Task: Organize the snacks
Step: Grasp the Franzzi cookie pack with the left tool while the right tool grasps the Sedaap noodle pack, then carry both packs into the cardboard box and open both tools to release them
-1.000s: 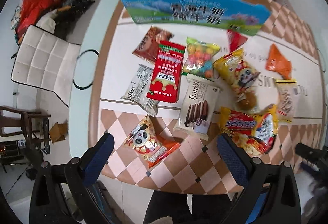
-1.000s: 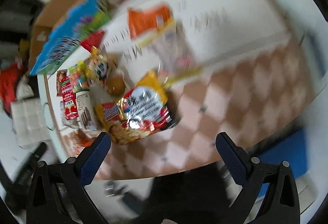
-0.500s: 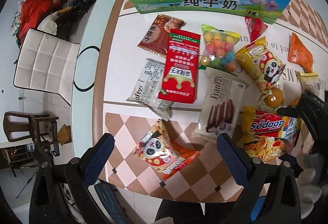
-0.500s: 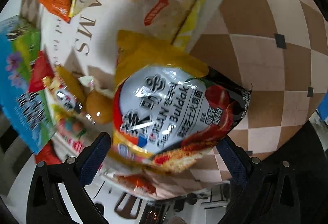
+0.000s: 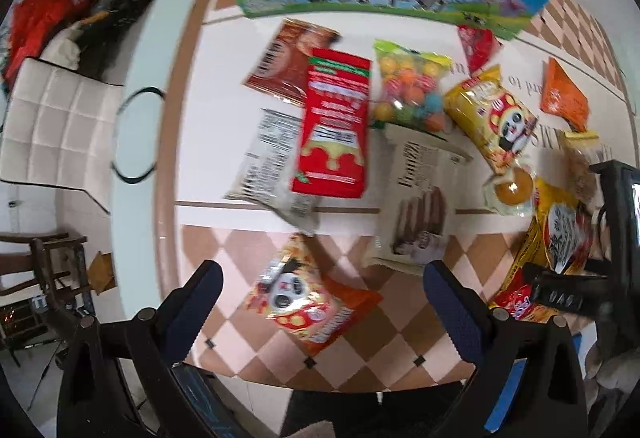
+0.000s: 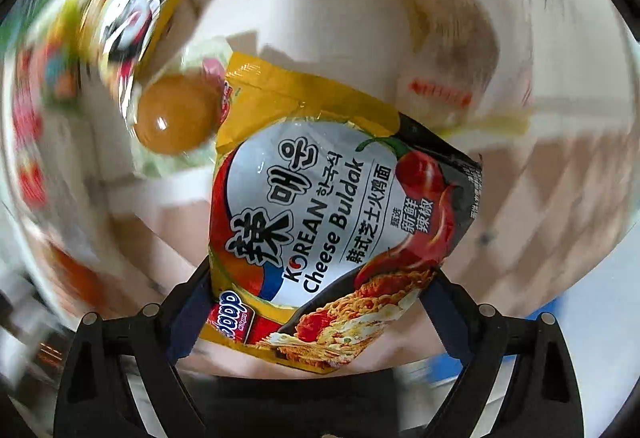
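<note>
While closing, the right gripper (image 6: 316, 302) is straddling the noodle packet (image 6: 336, 213) at frame bottom, jaws wide, contact unclear; left gripper (image 5: 324, 302) is hanging spread, empty.

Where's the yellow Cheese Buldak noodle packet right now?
Right wrist view: yellow noodle packet lies between the closing right gripper, beside the round amber jelly cup.

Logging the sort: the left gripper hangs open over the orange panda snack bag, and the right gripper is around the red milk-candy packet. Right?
Not quite. The right wrist view shows the right gripper closing around the yellow Cheese Buldak noodle packet. The left gripper does hang open over the orange panda snack bag.
</note>
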